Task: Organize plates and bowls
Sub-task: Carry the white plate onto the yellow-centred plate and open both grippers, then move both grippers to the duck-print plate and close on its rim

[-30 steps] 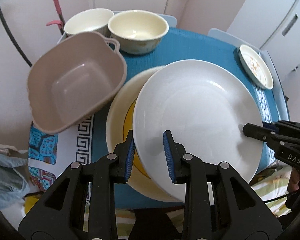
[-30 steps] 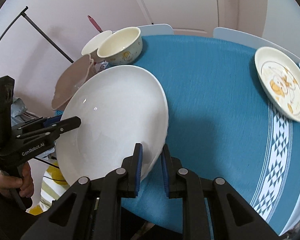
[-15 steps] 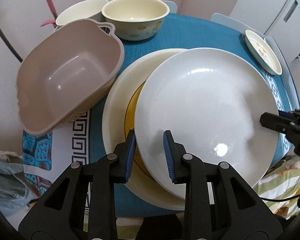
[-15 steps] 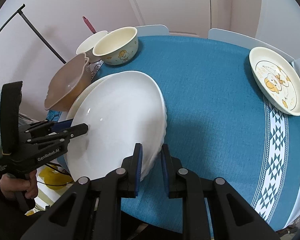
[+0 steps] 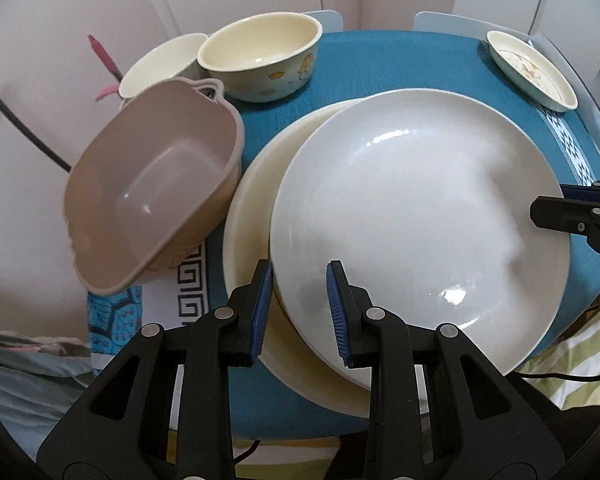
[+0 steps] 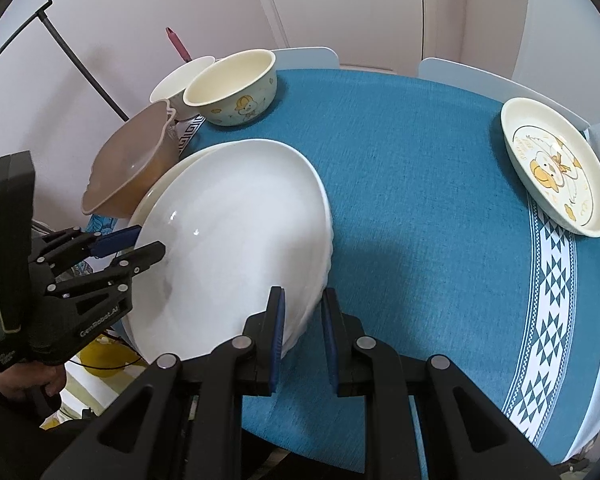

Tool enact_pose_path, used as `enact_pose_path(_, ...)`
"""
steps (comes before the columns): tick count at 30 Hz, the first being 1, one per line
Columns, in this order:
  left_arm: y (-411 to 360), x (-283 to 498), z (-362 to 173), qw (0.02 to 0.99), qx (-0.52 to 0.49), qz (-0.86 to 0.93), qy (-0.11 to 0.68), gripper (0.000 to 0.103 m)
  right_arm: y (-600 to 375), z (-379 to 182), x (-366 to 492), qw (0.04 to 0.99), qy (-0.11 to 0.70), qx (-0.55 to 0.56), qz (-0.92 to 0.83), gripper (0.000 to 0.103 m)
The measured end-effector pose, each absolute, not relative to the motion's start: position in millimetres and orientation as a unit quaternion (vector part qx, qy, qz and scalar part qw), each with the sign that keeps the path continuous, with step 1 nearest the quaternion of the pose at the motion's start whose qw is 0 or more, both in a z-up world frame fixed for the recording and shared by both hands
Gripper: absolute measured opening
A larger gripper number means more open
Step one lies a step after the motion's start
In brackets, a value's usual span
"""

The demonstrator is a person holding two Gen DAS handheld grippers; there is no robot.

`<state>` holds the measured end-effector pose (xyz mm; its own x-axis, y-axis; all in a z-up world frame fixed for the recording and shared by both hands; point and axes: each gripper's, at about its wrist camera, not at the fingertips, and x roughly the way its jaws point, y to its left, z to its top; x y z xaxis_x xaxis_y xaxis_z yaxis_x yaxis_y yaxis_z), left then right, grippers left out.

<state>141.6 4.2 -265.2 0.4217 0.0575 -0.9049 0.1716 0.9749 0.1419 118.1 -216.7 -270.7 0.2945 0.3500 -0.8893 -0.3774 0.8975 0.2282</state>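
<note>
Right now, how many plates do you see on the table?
3: the white plate held by both grippers, the cream plate under it, and the duck-print plate at the far right edge. More may hide beneath.

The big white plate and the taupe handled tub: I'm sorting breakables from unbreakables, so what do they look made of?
White plate: probably glazed ceramic or porcelain; it is glossy, with sharp highlights and a thin, smooth rim. Taupe tub: likely plastic, with a satin sheen, soft reflections and moulded handles. Neither can be confirmed by look alone.
</note>
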Motion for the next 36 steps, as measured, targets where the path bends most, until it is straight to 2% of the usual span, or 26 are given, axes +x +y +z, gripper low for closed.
enact_pose_path(7,0.4,138.9,-261.0,0.842,0.137,-0.021,0.522,0.025,-207.2,-270.7,117.9,0.807,0.543,-0.030,0.231,0.017)
enact_pose_path(23,14.6,141.0,-252.1,0.845,0.116,-0.029,0.522,0.025,-205.7,-258.5,117.1,0.816,0.526,-0.018,0.238,0.017)
enact_pose_path(32,6.0,143.8,-207.4,0.858,0.086,-0.054,0.503,0.027,-226.2,-228.5,114.8,0.831,0.511,0.010,0.217,0.017)
enact_pose_path(34,4.1,147.9,-192.6,0.865,0.080,-0.062,0.491,0.049,-234.0,-214.4,115.3,0.835,0.507,0.018,0.213,0.017)
enact_pose_path(35,1.3,151.2,-181.1,0.872,0.078,-0.067,0.478,0.079,-238.8,-206.9,115.7,0.839,0.504,0.021,0.206,0.017)
enact_pose_path(36,-0.9,153.6,-171.8,0.880,0.075,-0.074,0.464,0.099,-242.2,-201.0,115.4,0.843,0.499,0.023,0.200,0.021)
